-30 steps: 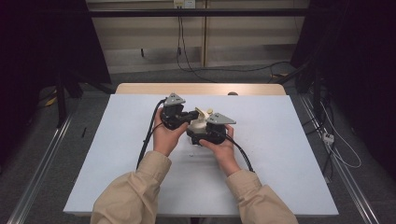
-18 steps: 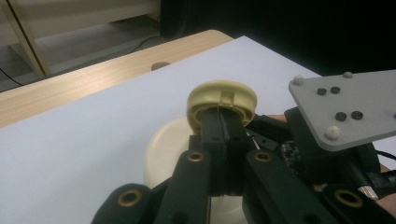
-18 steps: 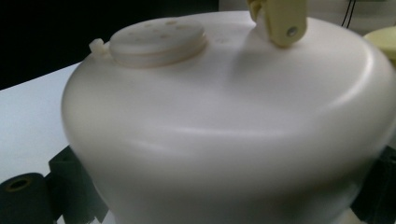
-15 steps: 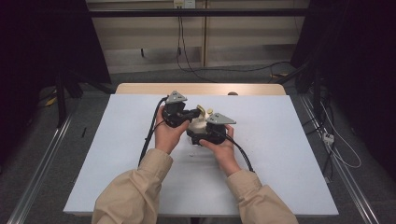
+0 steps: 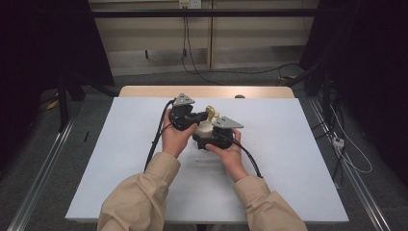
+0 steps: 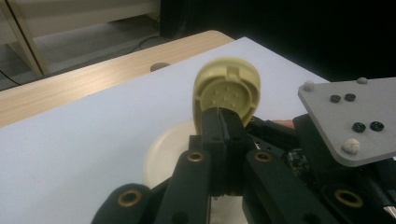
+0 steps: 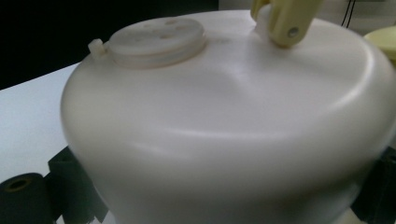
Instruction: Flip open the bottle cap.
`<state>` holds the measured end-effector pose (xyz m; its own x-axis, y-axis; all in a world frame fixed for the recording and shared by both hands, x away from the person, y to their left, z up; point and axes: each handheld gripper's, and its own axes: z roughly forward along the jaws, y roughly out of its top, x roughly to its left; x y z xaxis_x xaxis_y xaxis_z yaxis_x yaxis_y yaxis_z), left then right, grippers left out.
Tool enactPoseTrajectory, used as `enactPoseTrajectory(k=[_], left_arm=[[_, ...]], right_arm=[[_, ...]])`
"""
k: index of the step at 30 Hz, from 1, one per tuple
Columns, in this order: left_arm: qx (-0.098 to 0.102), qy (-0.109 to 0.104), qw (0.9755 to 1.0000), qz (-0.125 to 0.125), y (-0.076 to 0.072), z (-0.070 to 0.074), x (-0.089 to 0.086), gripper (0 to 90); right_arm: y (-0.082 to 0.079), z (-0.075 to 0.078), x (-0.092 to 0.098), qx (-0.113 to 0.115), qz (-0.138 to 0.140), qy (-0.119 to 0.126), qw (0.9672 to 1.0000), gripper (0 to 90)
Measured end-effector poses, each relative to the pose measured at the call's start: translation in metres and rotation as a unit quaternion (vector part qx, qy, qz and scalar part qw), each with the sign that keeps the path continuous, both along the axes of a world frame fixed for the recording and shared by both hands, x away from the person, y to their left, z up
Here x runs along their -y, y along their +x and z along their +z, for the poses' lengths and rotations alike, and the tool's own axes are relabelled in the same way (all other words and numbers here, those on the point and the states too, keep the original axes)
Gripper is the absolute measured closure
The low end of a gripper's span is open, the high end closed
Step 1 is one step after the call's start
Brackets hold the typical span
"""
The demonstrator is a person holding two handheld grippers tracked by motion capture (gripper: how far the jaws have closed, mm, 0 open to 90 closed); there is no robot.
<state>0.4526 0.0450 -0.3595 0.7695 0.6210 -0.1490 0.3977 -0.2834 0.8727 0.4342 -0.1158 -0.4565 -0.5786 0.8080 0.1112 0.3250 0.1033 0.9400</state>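
Note:
A cream-white rounded pot (image 5: 204, 128) is held over the middle of the white table (image 5: 288, 144). Its pale yellow oval lid (image 6: 227, 91) stands flipped up on a yellow hinge (image 7: 282, 18). My left gripper (image 6: 223, 125) is shut on the lid's lower edge, with the jaws pressed together on it. My right gripper (image 5: 212, 138) comes from the near side, and its black fingers (image 7: 21, 193) sit against both sides of the pot's body (image 7: 224, 126), shut on it. A round cap with small holes (image 7: 156, 39) sits on the pot's top.
The right gripper's grey three-cornered plate (image 6: 355, 116) is close beside the left jaws. Black cables (image 5: 156, 142) trail off both grippers toward the person. A wooden strip (image 5: 207, 91) runs along the table's far edge, with a dark floor and cables beyond.

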Motion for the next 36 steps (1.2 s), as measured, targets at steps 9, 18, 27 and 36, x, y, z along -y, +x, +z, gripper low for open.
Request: enactPoseTrajectory(k=[9, 18, 27, 36], left_arm=[[0.003, -0.003, 1.0000, 0.002, -0.003, 0.004, -0.006, 86.3], [-0.010, -0.028, 0.9995, 0.013, -0.012, 0.002, -0.023, 54.2], [-0.013, -0.040, 0.9989, 0.021, -0.022, -0.010, -0.043, 30.2], [-0.001, -0.025, 0.9995, 0.020, -0.031, -0.016, -0.059, 17.4]], right_arm=[[0.000, 0.000, 0.000, -0.002, -0.002, 0.002, 1.0000, 5.9], [-0.002, 0.003, 0.001, -0.010, -0.010, 0.000, 0.9999, 5.4], [-0.005, 0.003, 0.003, -0.044, -0.007, 0.004, 0.9990, 2.0], [-0.010, 0.001, 0.007, -0.067, 0.002, -0.017, 0.9976, 1.9]])
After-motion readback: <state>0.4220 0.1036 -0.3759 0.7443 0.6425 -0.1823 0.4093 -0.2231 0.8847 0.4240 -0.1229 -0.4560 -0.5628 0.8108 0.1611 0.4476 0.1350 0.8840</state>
